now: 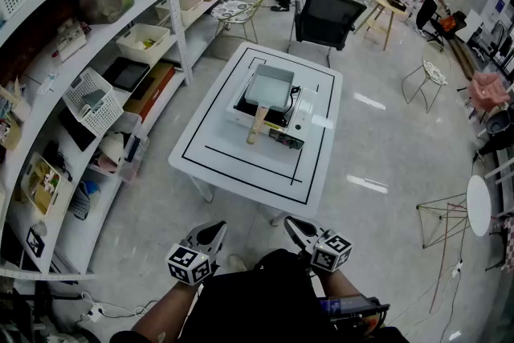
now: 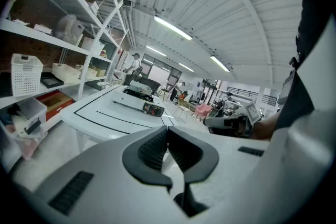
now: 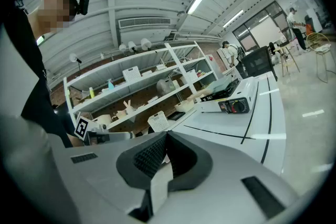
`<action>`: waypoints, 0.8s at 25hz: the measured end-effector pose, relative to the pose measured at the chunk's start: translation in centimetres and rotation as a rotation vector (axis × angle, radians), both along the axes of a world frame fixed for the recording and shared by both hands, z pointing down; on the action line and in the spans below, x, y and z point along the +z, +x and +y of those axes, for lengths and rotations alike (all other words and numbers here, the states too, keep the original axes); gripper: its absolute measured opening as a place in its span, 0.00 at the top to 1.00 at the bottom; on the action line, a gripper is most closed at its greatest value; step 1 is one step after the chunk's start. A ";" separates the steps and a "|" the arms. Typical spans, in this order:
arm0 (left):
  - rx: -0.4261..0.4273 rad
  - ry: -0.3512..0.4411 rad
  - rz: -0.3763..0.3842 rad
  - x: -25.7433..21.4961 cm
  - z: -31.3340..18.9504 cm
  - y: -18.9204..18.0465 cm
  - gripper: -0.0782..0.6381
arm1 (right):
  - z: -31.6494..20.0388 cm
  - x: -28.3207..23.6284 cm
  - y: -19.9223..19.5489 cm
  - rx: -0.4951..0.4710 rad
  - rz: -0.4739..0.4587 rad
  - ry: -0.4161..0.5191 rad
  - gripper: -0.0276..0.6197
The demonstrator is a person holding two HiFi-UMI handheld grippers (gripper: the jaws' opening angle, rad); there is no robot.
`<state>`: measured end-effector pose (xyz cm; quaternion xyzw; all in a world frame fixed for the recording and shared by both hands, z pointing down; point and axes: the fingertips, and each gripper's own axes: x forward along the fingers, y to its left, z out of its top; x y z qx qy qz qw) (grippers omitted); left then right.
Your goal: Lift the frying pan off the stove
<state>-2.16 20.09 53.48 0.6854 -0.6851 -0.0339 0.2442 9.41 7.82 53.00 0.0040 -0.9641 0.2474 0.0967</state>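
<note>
A square grey-green frying pan [image 1: 269, 86] with a wooden handle [image 1: 259, 124] sits on a white portable stove [image 1: 301, 112] on the white table [image 1: 233, 165]. Both grippers hang low in front of the person's body, well short of the table. My left gripper [image 1: 213, 233] is shut with nothing between its pads. My right gripper [image 1: 291, 226] is shut too and holds nothing. From the left gripper view [image 2: 168, 129] the stove [image 2: 139, 100] and pan [image 2: 137, 88] lie far ahead. In the right gripper view [image 3: 166, 135] the stove [image 3: 231, 103] stands beyond the table edge.
Long shelving [image 1: 96, 92] full of baskets and boxes runs along the left. A black office chair [image 1: 325, 16] stands behind the table. A round white side table [image 1: 479, 205] and wire stools are on the right. People stand far back.
</note>
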 end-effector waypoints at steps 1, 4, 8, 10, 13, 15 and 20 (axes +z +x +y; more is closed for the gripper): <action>-0.001 0.003 -0.001 -0.1 -0.1 0.1 0.88 | -0.2 0.1 0.1 0.003 0.002 0.000 0.92; 0.000 0.007 -0.003 -0.3 -0.5 0.2 0.88 | -0.7 0.1 0.2 0.008 0.003 0.005 0.92; 0.005 -0.001 -0.002 0.0 -0.6 0.2 0.88 | -0.9 -0.1 -0.3 0.005 -0.009 0.012 0.92; 0.007 -0.006 0.000 0.2 -0.6 0.3 0.88 | -0.9 -0.1 -0.3 0.007 -0.011 0.013 0.92; 0.011 -0.004 -0.002 0.1 -0.9 0.2 0.88 | -1.0 -0.1 -0.2 0.021 -0.009 0.023 0.92; 0.014 -0.001 -0.003 0.0 -1.0 0.1 0.88 | -1.0 -0.1 -0.2 0.027 -0.009 0.026 0.92; 0.017 0.005 -0.006 -0.4 -1.1 0.2 0.88 | -0.9 -0.5 -0.3 0.029 -0.015 0.030 0.92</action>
